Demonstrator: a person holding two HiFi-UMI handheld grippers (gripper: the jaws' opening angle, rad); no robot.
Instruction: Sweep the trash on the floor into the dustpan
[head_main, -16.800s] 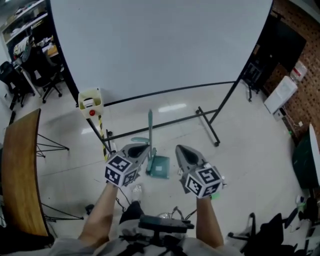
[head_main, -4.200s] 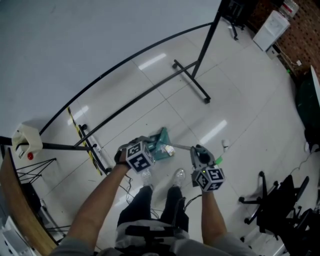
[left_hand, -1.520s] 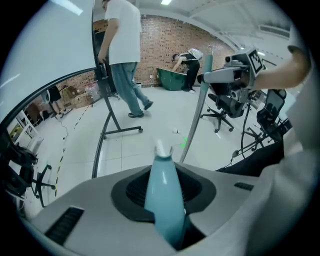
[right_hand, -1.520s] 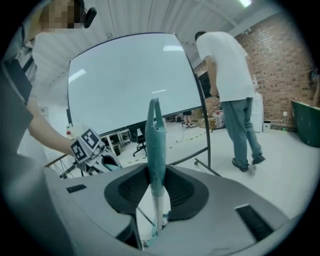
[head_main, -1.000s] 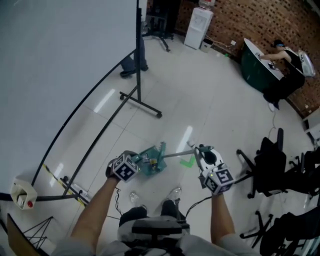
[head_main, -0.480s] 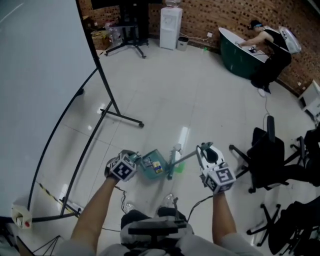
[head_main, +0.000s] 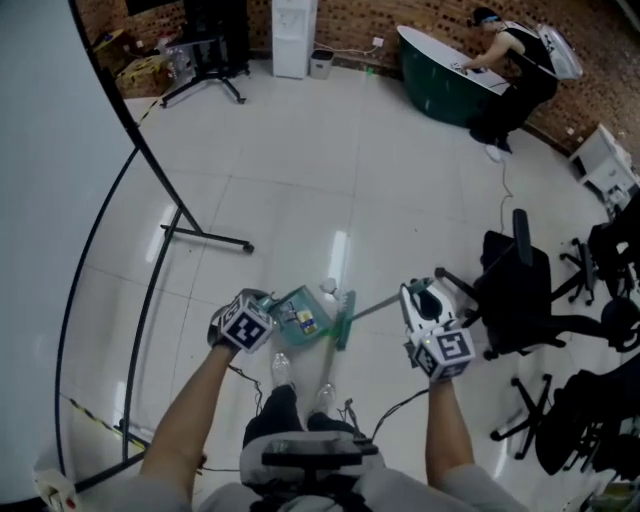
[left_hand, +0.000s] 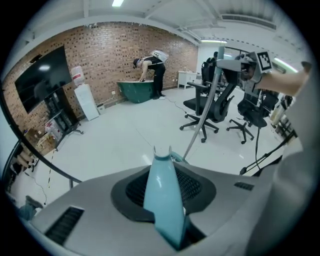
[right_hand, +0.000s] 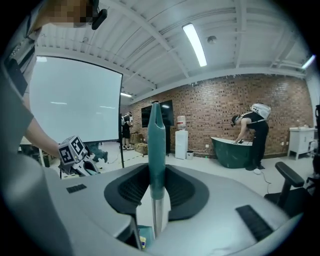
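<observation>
Although small yellow and white scraps (head_main: 306, 321) already lie inside the teal plastic dustpan (head_main: 288, 301), the job looks unfinished. A small pale object (head_main: 328, 287), probably trash, sits on the glossy white tiled floor (head_main: 330, 180) just beyond the pan, so at least one more stroke seems needed. The teal-headed broom with a metal shaft (head_main: 344, 325) has its head just beside the pan's open edge. The left tongs (head_main: 268, 306) are clamped on the dustpan's pale blue handle (left_hand: 162, 200), with the forearm reaching forward and the tool angled steeply toward the floor. The right tongs (head_main: 425, 293) grip the broom's dark teal handle end (right_hand: 155, 145) and are held nearly level, the shaft slanting down to the left.
</observation>
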